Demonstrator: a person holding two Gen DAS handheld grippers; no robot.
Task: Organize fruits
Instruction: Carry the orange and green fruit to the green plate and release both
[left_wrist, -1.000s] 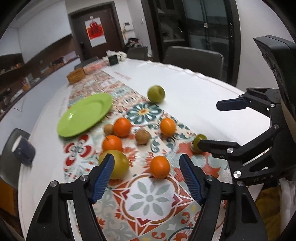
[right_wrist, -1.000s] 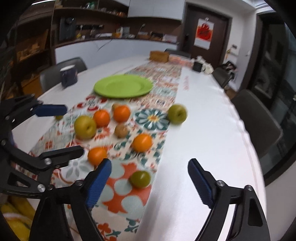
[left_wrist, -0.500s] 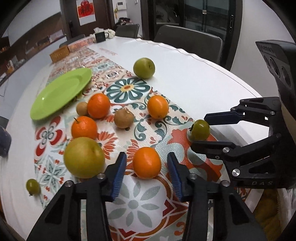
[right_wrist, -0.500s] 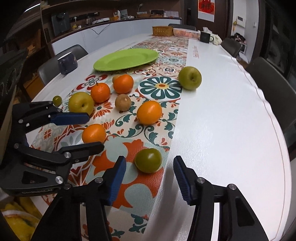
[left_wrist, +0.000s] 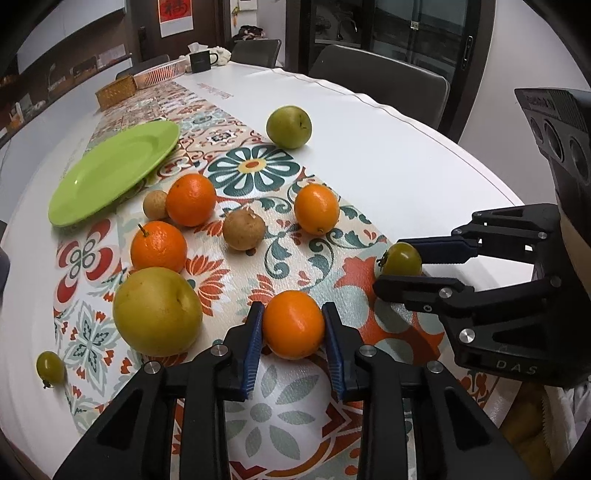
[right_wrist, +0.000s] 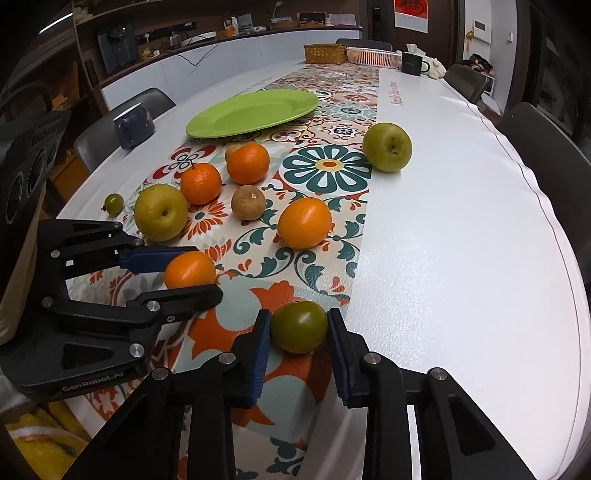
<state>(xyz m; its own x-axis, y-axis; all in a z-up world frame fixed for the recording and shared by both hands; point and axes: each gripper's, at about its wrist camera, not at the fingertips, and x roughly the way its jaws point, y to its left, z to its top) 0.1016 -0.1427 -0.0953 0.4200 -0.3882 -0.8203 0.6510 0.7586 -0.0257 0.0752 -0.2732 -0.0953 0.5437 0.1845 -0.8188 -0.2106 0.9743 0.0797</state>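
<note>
Left wrist: left gripper around orange, right gripper seemingly clasping green tomato, plate bare.

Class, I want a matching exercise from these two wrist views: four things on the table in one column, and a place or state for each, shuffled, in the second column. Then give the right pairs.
Column 1
1. orange
2. small green tomato
3. green plate
4. green apple

Column 2
A. on the bare white tabletop, just off the patterned runner
B. between the jaws of the left gripper
C. empty, at the far end of the fruit group
D. between the jaws of the right gripper

Pairs: 1-B, 2-D, 3-C, 4-A
</note>
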